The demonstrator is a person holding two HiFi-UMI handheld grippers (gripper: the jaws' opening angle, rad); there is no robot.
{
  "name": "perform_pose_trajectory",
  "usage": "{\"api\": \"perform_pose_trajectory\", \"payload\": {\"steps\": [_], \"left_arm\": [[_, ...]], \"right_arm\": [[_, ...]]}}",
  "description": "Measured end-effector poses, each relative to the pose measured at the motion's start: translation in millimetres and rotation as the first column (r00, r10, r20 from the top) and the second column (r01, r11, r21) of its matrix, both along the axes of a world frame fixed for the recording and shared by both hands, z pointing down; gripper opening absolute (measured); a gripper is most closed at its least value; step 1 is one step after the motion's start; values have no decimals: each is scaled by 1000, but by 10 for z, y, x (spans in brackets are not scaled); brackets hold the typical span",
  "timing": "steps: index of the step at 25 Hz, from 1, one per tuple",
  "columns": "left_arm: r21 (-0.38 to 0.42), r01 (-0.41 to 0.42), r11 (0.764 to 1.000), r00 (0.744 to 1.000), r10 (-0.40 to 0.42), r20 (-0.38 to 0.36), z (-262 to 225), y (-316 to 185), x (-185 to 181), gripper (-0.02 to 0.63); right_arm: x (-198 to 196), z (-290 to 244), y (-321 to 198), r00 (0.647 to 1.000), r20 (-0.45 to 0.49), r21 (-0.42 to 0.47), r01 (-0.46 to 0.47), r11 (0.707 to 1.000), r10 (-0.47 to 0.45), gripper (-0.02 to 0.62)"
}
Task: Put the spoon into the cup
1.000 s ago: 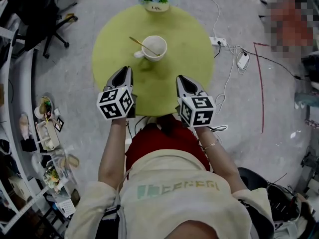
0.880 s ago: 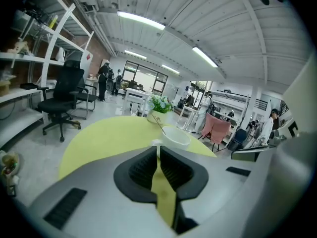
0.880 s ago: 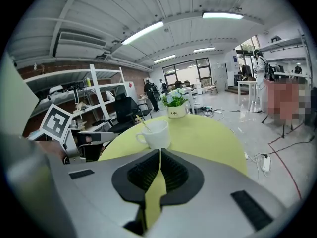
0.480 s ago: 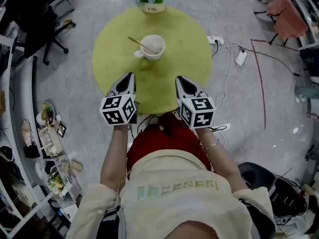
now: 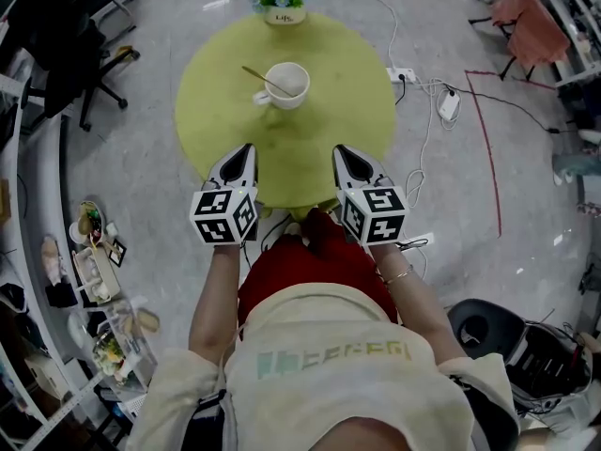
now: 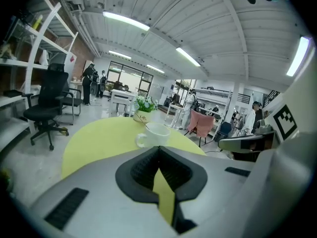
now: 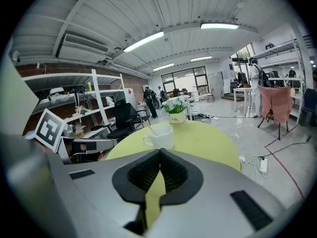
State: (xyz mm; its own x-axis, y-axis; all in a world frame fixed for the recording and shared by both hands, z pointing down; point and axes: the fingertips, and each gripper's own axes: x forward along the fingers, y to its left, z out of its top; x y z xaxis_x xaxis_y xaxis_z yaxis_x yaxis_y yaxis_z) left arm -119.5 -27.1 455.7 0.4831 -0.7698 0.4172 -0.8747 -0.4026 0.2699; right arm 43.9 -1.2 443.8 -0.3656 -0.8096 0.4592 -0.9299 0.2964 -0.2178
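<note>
The golden metal spoon [image 5: 255, 75] already sat in the white ceramic cup [image 5: 286, 103]. The left gripper [image 5: 248, 147] and right gripper [image 5: 338, 149], both clenched on nothing, seemingly needed only to retreat.

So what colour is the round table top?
Plain yellow-green; the round table top shows best in the head view.

1. My left gripper [image 5: 248, 148] and my right gripper [image 5: 339, 150] both have a grey shell that narrows to a point.
2. Each carries a white cube with black square markers: the left cube [image 5: 223, 217] and the right cube [image 5: 375, 215].
3. The jaws are lined inside with black ribbed pads [image 6: 143, 168].
4. I wear a cream shirt [image 5: 329, 327] with short sleeves and pale green print.
5. Below the shirt is a red garment [image 5: 310, 263].
6. A thin bracelet [image 5: 395, 276] is on my right wrist.
</note>
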Motion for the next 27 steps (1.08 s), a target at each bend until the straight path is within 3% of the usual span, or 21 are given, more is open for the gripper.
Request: {"api": "perform_pose_trajectory", "payload": {"steps": [27], "left_arm": [[70,-38,997,999,40,-30,-232,633,-265,25]], "right_arm": [[-264,-202,659,999,-15,110,-34,993,35,35]]}}
